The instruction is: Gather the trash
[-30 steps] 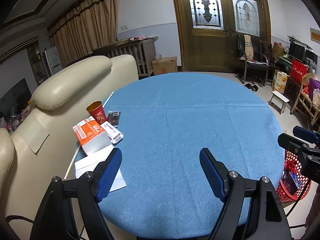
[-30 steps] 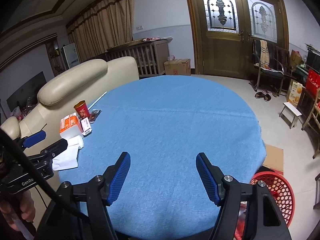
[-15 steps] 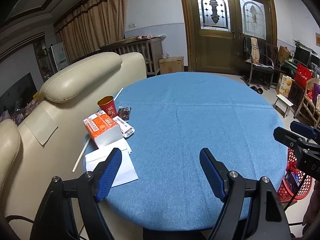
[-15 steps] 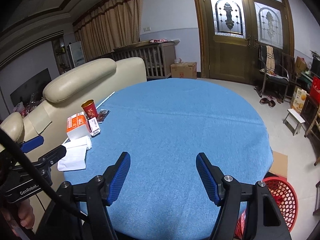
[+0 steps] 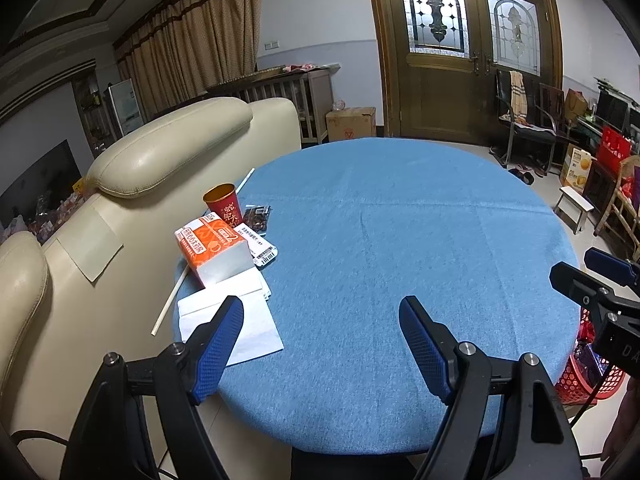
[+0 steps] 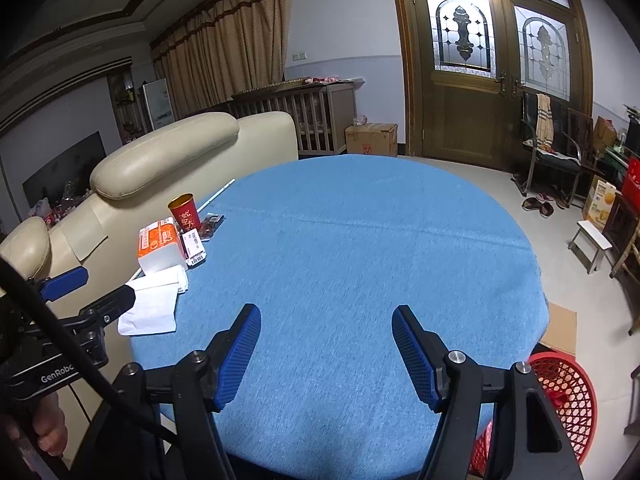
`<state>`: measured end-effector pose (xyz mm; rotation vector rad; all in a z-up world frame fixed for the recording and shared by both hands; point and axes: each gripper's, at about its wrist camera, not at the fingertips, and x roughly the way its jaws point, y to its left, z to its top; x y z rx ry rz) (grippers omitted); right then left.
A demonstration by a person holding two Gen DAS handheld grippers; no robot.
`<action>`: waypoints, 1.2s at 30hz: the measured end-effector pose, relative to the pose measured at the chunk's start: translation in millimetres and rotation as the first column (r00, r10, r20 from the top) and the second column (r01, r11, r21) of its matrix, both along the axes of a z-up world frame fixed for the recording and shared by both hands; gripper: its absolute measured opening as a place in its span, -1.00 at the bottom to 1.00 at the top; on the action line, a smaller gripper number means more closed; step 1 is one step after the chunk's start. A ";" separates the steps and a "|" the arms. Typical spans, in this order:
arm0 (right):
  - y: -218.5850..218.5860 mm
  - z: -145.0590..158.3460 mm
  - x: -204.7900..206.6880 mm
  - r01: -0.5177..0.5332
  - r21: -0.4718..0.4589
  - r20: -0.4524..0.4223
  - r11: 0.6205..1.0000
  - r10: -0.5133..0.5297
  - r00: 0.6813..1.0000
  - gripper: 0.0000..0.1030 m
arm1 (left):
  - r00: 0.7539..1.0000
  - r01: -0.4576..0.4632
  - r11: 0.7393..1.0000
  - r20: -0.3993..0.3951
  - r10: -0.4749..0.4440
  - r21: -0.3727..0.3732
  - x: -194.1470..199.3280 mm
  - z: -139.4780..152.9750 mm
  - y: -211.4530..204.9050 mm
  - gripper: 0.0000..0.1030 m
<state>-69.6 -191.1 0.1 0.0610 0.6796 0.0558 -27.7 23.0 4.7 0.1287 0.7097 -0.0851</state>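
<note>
both grippers, left gripper [image 5: 320, 340] and right gripper [image 6: 326, 350], hover with jaws apart and empty over the desk [image 5: 400, 240], trash pile [image 5: 224, 240] bunched at its left edge, red basket [image 6: 568, 384] waiting right.

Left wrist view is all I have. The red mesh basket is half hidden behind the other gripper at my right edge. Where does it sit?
Observer: The red mesh plastic basket stands on the floor by the near right edge of the round blue-clothed table.
Operator: Anything beside it?
Observer: A flat brown cardboard sheet lies on the floor just beyond it.
Operator: Right gripper jaws?
Observer: The right gripper is open over bare cloth, with nothing between its fingers.
</note>
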 end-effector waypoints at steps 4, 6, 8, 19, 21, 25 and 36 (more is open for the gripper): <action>-4.1 -3.4 -3.8 0.003 0.006 -0.004 1.000 -0.003 1.000 0.39 | 1.000 0.010 1.000 -0.007 -0.010 0.006 -2.1 -0.5 -5.3 0.56; -6.1 -4.3 -5.6 0.005 0.010 -0.006 1.000 -0.005 1.000 0.39 | 1.000 0.015 1.000 -0.008 -0.015 0.009 -3.2 0.1 -8.0 0.56; -9.4 -4.8 -6.8 0.009 0.014 -0.006 1.000 -0.009 1.000 0.39 | 1.000 0.020 1.000 -0.010 -0.020 0.008 -2.8 0.4 -10.5 0.56; -19.7 -8.5 -6.0 0.026 0.043 -0.019 0.999 -0.026 0.999 0.39 | 0.999 0.036 0.999 -0.023 -0.036 0.021 -3.1 -1.2 -17.7 0.56; -20.0 -8.8 -6.0 0.026 0.044 -0.020 0.999 -0.025 0.999 0.39 | 0.999 0.037 0.999 -0.023 -0.036 0.022 -3.4 -1.0 -18.2 0.56; -20.7 -9.2 -5.9 0.026 0.045 -0.024 0.999 -0.025 0.999 0.39 | 0.999 0.038 0.999 -0.023 -0.038 0.020 -4.1 -0.2 -18.6 0.56; -17.8 -14.0 -1.1 0.023 0.048 -0.037 0.999 -0.022 0.999 0.39 | 0.999 0.040 0.999 -0.028 -0.039 0.017 -2.7 0.0 -19.3 0.56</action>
